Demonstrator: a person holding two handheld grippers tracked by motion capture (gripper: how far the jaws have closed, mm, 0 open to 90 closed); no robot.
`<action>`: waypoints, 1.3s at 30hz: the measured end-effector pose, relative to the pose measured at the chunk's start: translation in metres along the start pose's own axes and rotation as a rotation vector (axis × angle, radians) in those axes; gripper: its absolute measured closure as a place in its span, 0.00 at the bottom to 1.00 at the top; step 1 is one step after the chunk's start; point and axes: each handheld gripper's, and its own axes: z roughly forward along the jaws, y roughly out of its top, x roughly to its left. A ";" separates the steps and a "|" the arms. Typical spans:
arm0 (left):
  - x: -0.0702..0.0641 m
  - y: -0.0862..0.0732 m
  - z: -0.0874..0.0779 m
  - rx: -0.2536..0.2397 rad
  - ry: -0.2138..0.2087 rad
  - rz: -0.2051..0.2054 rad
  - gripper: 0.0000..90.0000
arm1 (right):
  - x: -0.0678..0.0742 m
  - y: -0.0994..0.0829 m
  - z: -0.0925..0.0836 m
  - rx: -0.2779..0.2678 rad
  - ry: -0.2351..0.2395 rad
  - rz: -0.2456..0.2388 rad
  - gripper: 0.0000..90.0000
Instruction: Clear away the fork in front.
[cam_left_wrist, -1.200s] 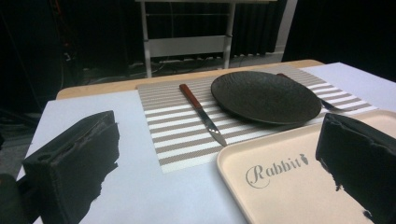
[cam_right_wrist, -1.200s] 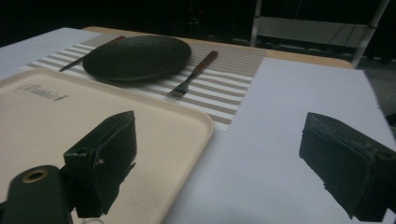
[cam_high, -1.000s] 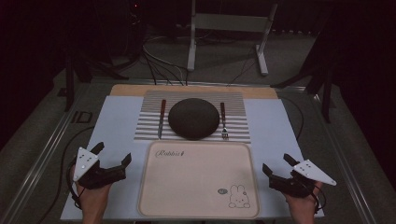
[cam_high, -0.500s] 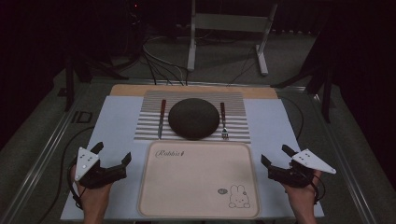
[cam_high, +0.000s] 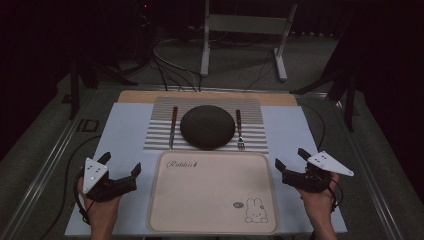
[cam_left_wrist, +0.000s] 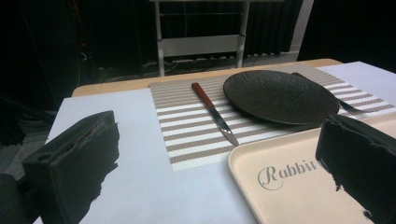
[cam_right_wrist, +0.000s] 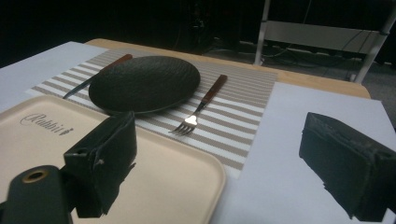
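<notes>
Two grippers flank the cream tray (cam_high: 212, 192) low in the frame, the left gripper (cam_high: 121, 171) at lower left and the right gripper (cam_high: 289, 161) at lower right, each with jaws spread and holding nothing. The likely step is a two-sided lift of the tray, which lies flat on the worktop (cam_high: 125, 135) just below the striped placemat (cam_high: 252, 131). To do it well, bring both in level, straddle opposite rims at mid-edge, and pinch together so it stays flat, clear of the knife (cam_high: 173, 127), fork (cam_high: 239, 130) and dark plate (cam_high: 207, 126).
</notes>
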 end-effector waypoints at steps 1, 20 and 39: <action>0.000 0.000 0.000 -0.001 0.000 -0.002 0.00 | 0.001 0.002 0.001 0.004 0.001 -0.004 0.12; 0.000 0.000 0.000 0.001 0.009 0.000 0.00 | 0.009 0.026 0.026 0.023 0.018 -0.026 0.12; 0.000 -0.001 0.000 0.000 0.013 -0.006 0.00 | 0.010 0.038 0.052 0.052 0.024 -0.004 0.12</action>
